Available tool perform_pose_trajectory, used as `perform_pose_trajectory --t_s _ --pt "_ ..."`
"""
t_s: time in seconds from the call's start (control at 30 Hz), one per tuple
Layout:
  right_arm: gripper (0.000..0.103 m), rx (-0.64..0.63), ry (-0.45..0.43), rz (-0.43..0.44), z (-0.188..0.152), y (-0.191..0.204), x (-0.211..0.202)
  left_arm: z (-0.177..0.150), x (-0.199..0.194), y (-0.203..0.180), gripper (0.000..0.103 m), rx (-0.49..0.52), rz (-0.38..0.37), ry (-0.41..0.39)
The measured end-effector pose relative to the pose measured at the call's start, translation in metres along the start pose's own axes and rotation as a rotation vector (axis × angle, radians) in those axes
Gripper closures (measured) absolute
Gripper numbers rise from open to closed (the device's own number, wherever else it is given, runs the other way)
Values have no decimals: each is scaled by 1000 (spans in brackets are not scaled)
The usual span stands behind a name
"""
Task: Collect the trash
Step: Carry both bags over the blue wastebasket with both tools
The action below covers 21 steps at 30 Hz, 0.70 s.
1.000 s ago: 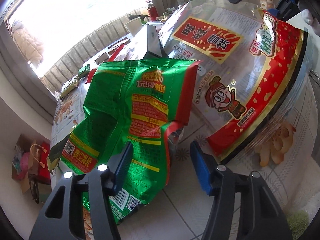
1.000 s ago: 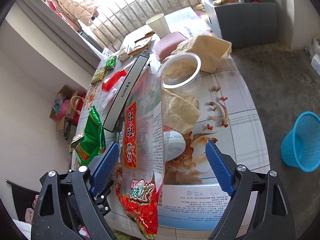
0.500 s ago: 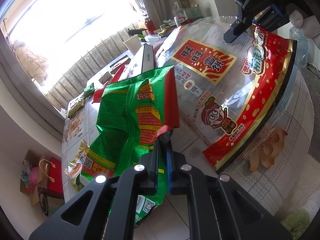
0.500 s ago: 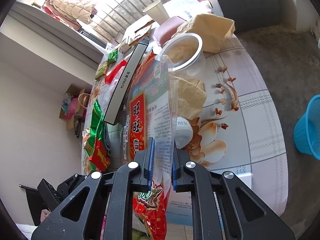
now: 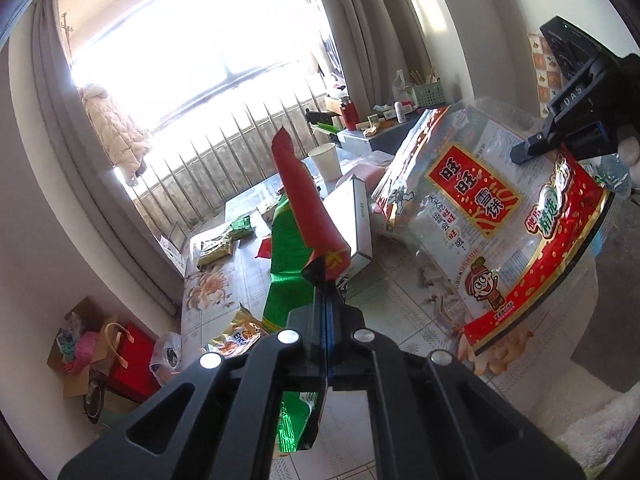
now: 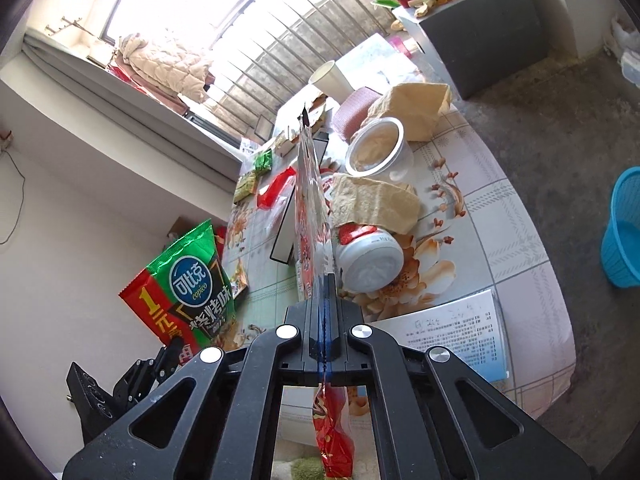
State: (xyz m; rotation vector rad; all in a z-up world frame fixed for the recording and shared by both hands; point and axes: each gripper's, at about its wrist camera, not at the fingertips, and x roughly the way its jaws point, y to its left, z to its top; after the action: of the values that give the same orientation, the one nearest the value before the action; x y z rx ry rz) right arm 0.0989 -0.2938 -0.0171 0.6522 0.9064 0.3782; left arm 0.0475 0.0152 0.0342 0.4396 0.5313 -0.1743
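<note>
My left gripper is shut on a green chip bag, which hangs off the table with its red edge sticking up past the fingers. Seen from the right wrist, the same green bag hangs at the lower left from the left gripper. My right gripper is shut on a large clear and red rice-cracker bag, seen edge-on. The left wrist view shows this big bag broadside, pinched at its top right corner by the right gripper.
The flowered table holds a white tub, a clear cup, brown paper, a long white box, a paper cup, a printed sheet and small wrappers. A blue basket stands on the floor at right.
Both grippers went from open to shut, the left on the green bag, the right on the big clear bag. Both bags have since risen off the table.
</note>
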Motion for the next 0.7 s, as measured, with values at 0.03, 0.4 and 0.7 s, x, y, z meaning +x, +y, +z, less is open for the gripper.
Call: perform_pose_trajectory --t_s 0.03,0.4,0.7 --pt "103 2 -18 10 -2 2 -5 5 -6 3 103 -16 -6 -16" --pt "103 45 -308 4 -11 -31 -113 101 -17 -7 103 -229 -421 -105" --pt "103 226 -536 -230 -31 -134 -184 223 58 -142 103 -233 -895 37"
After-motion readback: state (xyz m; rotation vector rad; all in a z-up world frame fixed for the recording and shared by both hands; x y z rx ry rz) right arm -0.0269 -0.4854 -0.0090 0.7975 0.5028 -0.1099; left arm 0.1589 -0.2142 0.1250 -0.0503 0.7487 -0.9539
